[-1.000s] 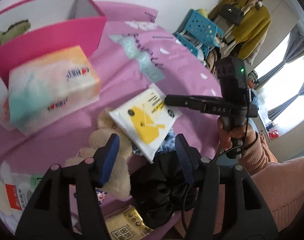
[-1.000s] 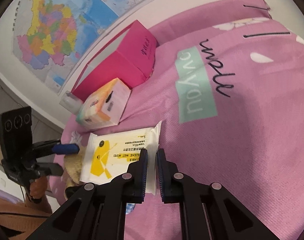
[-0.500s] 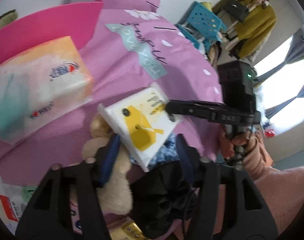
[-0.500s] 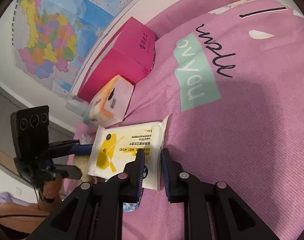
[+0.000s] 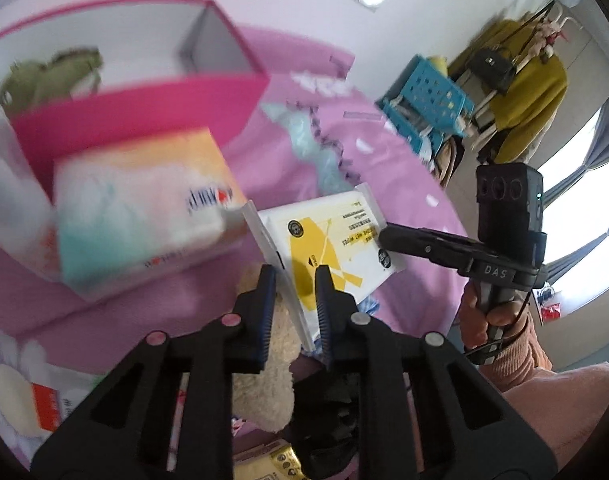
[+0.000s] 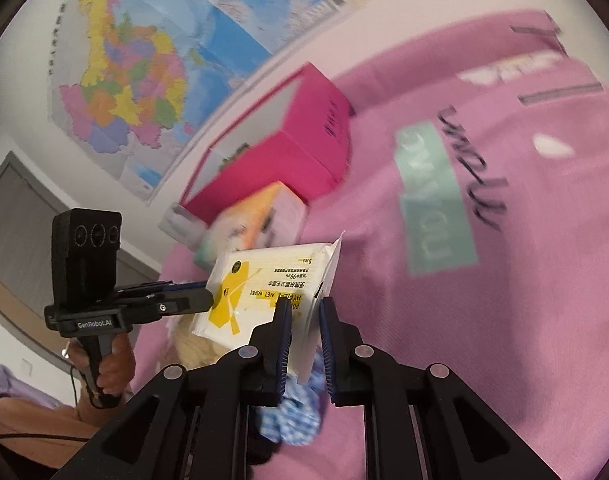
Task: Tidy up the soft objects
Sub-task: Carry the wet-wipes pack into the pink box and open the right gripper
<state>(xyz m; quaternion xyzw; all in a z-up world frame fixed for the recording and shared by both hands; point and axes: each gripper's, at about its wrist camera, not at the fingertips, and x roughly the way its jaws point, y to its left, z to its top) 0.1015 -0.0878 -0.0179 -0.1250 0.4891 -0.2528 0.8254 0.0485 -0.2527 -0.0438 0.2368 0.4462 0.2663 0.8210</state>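
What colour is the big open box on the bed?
The big open cardboard box is bright pink outside and white inside, clearest in the right wrist view.

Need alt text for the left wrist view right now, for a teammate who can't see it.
The left tongs are shut on one end of a white-and-yellow wet wipes pack, while the right tongs grip its far end. Behind are a tissue box and an open pink box.

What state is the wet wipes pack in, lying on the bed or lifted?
Lifted. The wet wipes pack hangs tilted above the pink bedspread, pinched at opposite ends by the left gripper and right gripper.
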